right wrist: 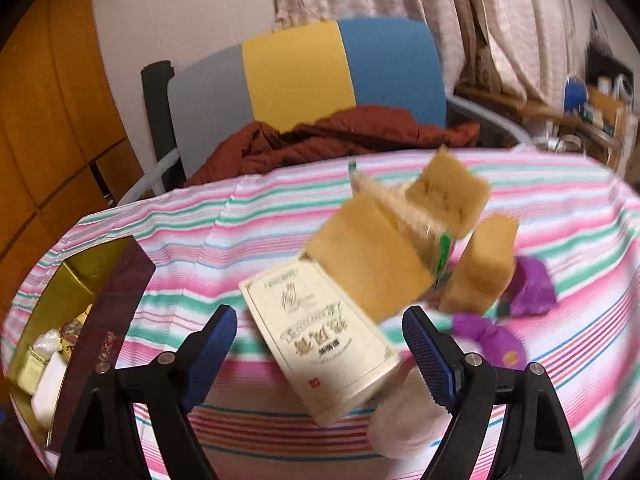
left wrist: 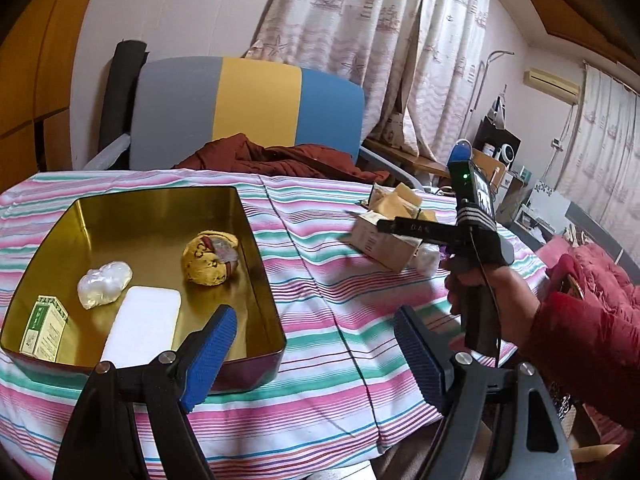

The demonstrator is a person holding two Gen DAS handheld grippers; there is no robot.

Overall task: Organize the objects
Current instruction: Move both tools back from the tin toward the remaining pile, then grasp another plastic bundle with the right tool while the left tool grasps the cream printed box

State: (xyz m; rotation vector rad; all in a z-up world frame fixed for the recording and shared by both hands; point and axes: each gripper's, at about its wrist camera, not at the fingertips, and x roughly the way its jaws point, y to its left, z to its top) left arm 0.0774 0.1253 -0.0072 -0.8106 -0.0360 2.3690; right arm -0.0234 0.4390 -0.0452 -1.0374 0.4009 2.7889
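Observation:
A gold-lined tin (left wrist: 262,264) sits on the striped tablecloth at the left. It holds a yellow pouch (left wrist: 208,258), a clear wrapped lump (left wrist: 103,285), a white flat block (left wrist: 144,326) and a small green-and-cream box (left wrist: 42,332). My left gripper (left wrist: 316,364) is open and empty, over the tin's near right corner. My right gripper (right wrist: 320,358) is open, its jaws either side of an opened cream carton (right wrist: 320,344) with tan flaps, not touching it. The carton also shows in the left wrist view (left wrist: 384,240). Purple wrappers (right wrist: 532,284) lie right of the carton.
A white round object (right wrist: 404,420) lies under the carton's near end. The tin shows at the left in the right wrist view (right wrist: 120,304). A grey, yellow and blue chair (left wrist: 248,108) with a rust-red jacket (left wrist: 280,160) stands behind the table. Curtains and cluttered shelves (left wrist: 496,148) fill the right.

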